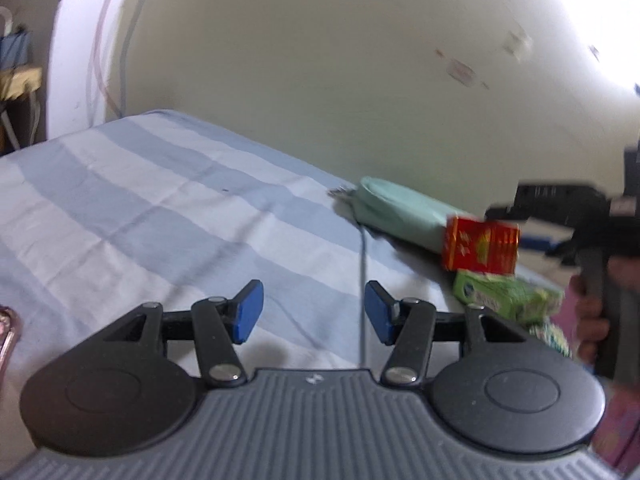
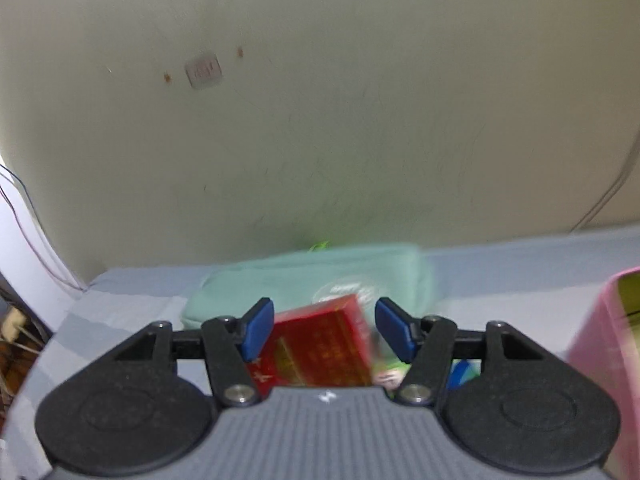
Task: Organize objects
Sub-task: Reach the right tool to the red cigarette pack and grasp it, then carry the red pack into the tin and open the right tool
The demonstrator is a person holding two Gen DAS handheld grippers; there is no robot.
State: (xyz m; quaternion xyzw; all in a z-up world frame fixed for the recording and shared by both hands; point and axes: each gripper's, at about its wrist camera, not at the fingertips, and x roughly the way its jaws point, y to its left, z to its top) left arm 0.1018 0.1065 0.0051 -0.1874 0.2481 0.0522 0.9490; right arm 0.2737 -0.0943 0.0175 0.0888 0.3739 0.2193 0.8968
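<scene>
Overhead, so to speak, two hand-held black tongs with blue pads work above a bed covered in a blue-and-white striped cotton sheet [image 1: 140,200], which runs up to a cream plaster wall [image 2: 320,140].

The left gripper [image 1: 314,312] hangs over the bare middle of the bed with its jaws parted. Nothing but striped cloth shows between its blue pads [image 1: 250,312].

The right gripper [image 2: 324,328] frames a red-and-gold rectangular cardboard box [image 2: 320,352] between its fingers. In the right wrist view the left-hand pad overlaps the box's edge, while a thin sliver seems to separate the box from the other pad. Motion blur leaves it unclear whether the tongs are actually pinching the box or merely standing around it. From the left wrist view, the same box appears near the bed's far edge, directly above a bright green plastic-wrapped packet [image 1: 500,296], with the right tongs' handle gripped by a person's hand [image 1: 592,320] just beside it.

Behind the box, a mint-green soft fabric zip pouch [image 1: 400,208] lies along the bed's far edge, close against the wall. A pink box-like container [image 2: 600,340] stands towards the bed's right side, blurred and cut off by the frame. A small white wall plate [image 2: 203,71] sits high on the plaster.
</scene>
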